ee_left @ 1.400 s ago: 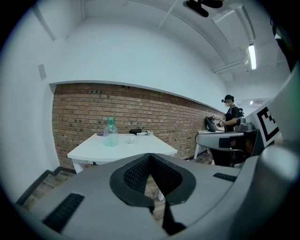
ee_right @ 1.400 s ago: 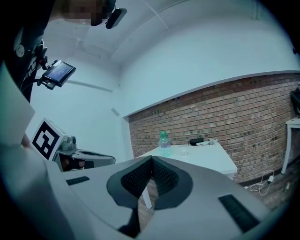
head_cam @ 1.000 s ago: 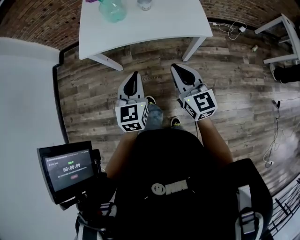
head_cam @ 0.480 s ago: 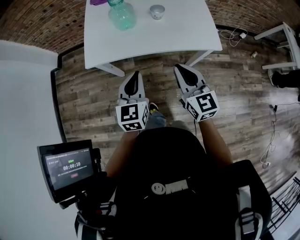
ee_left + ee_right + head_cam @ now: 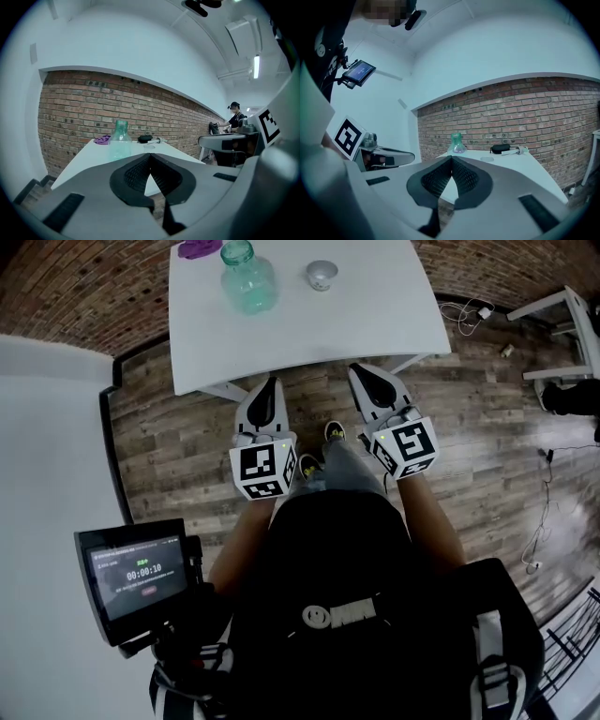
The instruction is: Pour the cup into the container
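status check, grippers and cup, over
Both shut and empty: left gripper, right gripper, at the table near edge. On top: cup and green bottle, apart, untouched. Nothing in the way.

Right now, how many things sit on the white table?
5: a green bottle and, beyond it, a purple item at the left; a small metal cup right of the bottle; a black item and a pale slim object at the far edge. Others may be hidden.
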`<state>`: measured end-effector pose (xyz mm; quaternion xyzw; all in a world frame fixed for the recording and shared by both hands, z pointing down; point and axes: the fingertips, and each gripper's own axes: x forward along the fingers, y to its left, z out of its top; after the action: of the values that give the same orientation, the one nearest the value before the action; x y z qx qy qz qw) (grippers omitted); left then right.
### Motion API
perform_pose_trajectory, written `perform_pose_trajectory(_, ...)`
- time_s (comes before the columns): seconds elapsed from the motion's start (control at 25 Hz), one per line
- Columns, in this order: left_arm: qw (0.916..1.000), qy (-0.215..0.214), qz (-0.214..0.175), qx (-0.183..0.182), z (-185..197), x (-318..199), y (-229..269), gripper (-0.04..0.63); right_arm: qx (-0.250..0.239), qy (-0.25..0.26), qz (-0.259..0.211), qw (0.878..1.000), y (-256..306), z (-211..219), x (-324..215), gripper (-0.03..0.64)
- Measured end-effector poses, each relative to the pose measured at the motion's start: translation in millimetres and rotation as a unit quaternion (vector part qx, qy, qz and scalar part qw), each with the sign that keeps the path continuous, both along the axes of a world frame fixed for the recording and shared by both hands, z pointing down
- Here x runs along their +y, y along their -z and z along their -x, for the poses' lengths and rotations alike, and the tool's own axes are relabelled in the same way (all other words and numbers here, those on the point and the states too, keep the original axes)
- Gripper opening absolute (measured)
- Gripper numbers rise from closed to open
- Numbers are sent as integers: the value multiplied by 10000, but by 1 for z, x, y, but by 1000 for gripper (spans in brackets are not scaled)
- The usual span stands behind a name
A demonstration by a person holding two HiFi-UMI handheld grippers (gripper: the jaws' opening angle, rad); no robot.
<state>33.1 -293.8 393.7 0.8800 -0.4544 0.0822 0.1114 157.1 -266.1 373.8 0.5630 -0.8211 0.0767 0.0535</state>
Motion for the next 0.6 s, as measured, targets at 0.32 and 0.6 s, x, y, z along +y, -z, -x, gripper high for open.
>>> perform_pose_trajectory(0.32,10000,17,18,-23,-10,-73,-7,-2,-4,43,52,10000,-12,-10,-77,5)
perform_pose_trajectory(0.6,9997,138,83,-165,-33,-148,-10,-3,0,230,258,9994,-32,-38,-151,5)
